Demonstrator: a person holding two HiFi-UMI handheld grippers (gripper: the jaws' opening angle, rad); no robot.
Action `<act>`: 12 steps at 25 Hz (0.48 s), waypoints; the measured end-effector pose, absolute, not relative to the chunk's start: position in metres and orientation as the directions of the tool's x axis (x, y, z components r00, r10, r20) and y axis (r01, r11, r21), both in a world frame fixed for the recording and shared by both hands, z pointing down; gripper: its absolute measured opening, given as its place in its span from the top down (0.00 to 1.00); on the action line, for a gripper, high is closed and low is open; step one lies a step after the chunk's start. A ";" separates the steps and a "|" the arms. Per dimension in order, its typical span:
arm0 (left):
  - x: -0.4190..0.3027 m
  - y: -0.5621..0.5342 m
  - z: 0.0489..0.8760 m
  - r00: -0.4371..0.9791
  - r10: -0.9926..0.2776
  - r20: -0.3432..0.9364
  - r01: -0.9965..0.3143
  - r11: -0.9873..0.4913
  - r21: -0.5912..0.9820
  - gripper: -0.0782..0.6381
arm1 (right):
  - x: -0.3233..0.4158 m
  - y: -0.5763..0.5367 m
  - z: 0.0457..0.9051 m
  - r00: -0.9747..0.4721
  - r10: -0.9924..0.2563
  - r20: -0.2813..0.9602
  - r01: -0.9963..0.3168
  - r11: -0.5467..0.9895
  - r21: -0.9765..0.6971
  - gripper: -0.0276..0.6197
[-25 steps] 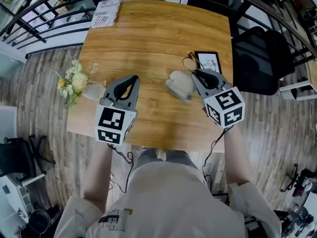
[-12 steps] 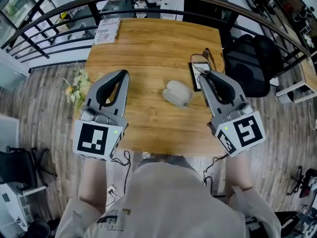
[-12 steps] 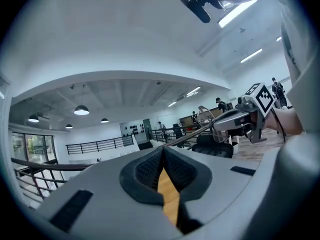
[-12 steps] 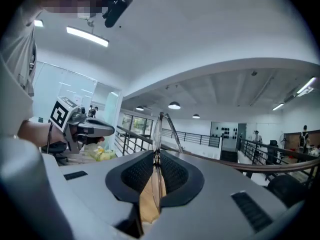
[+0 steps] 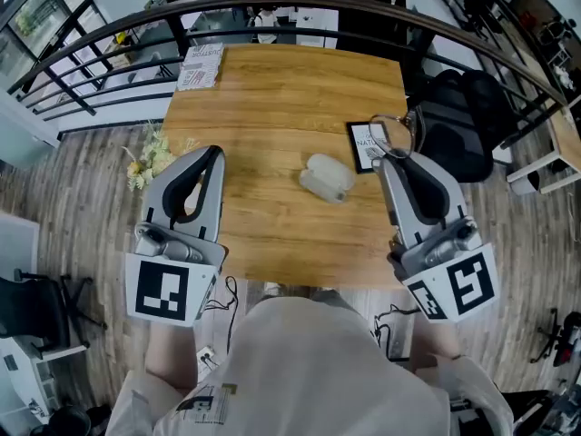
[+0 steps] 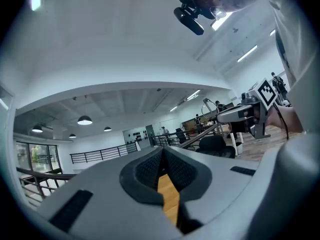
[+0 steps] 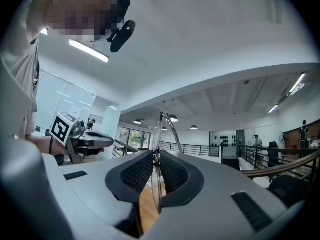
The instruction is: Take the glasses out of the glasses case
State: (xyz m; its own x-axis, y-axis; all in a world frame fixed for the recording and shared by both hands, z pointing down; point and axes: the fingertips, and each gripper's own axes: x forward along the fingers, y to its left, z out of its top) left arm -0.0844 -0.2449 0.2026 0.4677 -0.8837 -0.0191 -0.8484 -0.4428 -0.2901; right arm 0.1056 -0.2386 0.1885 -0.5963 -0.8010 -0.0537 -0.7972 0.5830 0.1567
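Observation:
The pale glasses case (image 5: 325, 176) lies alone in the middle of the wooden table (image 5: 281, 89). My right gripper (image 5: 390, 157) is held high to the right of it, shut on the thin-framed glasses (image 5: 399, 133), which stick out past its tips over the table's right edge. In the right gripper view the lens stands edge-on between the pads of that gripper (image 7: 156, 156), and the glasses' wire frame (image 7: 165, 126) rises above them. My left gripper (image 5: 213, 150) hovers at the table's left side, shut with nothing in it; its pads (image 6: 162, 154) meet at the tips.
A black-framed card (image 5: 363, 145) lies right of the case. A magazine (image 5: 200, 64) sits at the far left corner. Dried flowers (image 5: 147, 160) show beside the table's left edge. A black bag on a chair (image 5: 458, 121) stands to the right, and a railing (image 5: 109, 34) curves behind.
Both grippers have risen toward the camera and drawn back from the case. The right one has carried the glasses up and rightward, off the table.

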 end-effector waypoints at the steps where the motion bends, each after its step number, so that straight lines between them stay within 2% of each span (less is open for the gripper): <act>1: -0.084 -0.242 0.204 0.467 -0.884 -0.017 -0.848 -0.442 -0.292 0.87 | 0.105 -0.236 0.190 -0.600 -0.799 -0.052 -0.795 0.587 0.151 0.86; 12: -0.085 -0.231 0.238 0.461 -0.886 0.060 -0.846 -0.459 -0.272 0.87 | 0.104 -0.229 0.230 -0.627 -0.777 0.061 -0.767 0.629 0.128 0.86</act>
